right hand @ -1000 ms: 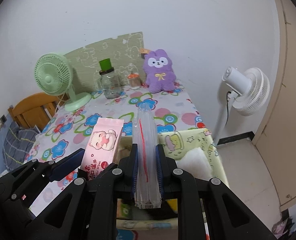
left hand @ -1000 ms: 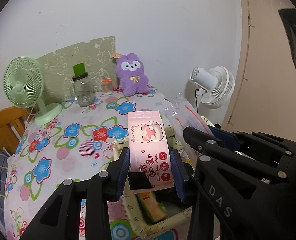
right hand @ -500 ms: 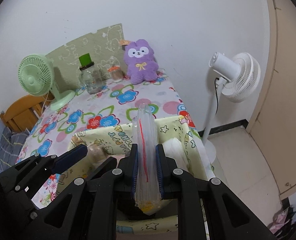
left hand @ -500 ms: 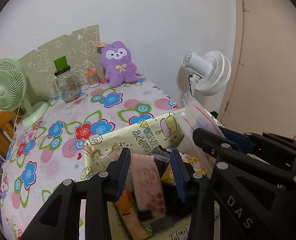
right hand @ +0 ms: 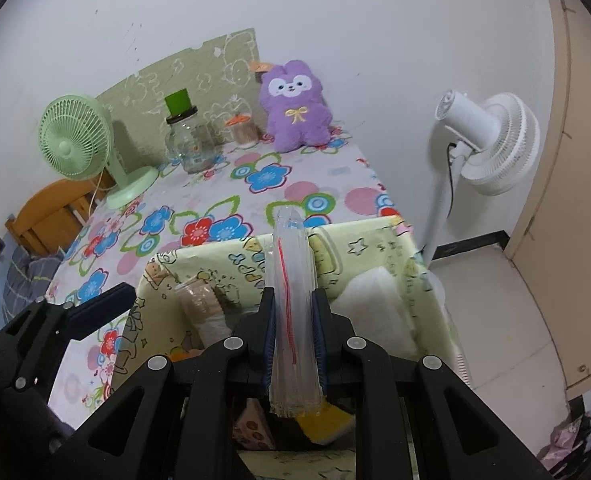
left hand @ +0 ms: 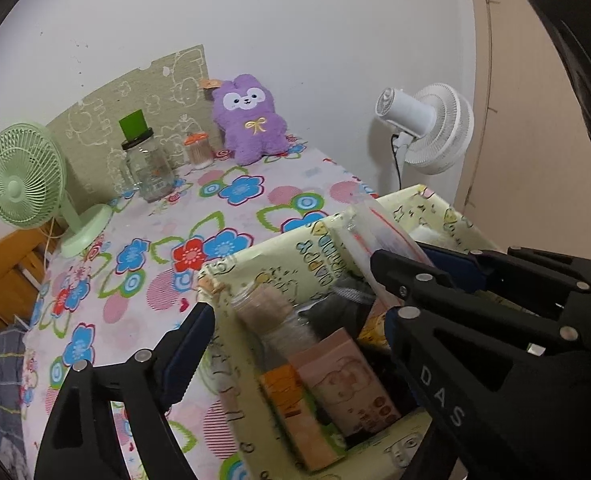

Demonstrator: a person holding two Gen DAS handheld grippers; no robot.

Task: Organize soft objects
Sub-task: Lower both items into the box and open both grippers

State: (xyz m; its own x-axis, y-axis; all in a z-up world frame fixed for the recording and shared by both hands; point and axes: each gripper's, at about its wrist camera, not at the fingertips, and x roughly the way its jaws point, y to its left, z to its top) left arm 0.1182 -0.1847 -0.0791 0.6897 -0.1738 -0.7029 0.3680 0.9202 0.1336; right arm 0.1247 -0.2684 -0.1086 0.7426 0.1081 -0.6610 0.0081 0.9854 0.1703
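A pale yellow cartoon-print fabric box point(left hand: 315, 248) point(right hand: 379, 240) stands at the near edge of the flowered table. The pink wet-wipes pack point(left hand: 347, 384) lies inside it beside an orange pack point(left hand: 295, 412) and a roll point(left hand: 271, 312). My left gripper point(left hand: 295, 340) is open and empty above the box. My right gripper point(right hand: 293, 332) is shut on a stack of clear zip bags point(right hand: 293, 320) with a red stripe, held over the box; the bags also show in the left wrist view point(left hand: 379, 236). A white folded cloth point(right hand: 375, 312) lies in the box's right part.
A purple plush point(left hand: 249, 120) point(right hand: 295, 106) sits at the table's back by the wall. A glass jar with a green lid point(left hand: 145, 164), a small jar point(left hand: 197, 150) and a green desk fan point(left hand: 27, 180) stand there too. A white floor fan point(right hand: 487, 140) stands right of the table.
My left gripper lowered the pink wipes pack into the box, opened and let it go. My right gripper moved over the box, still holding the zip bags.
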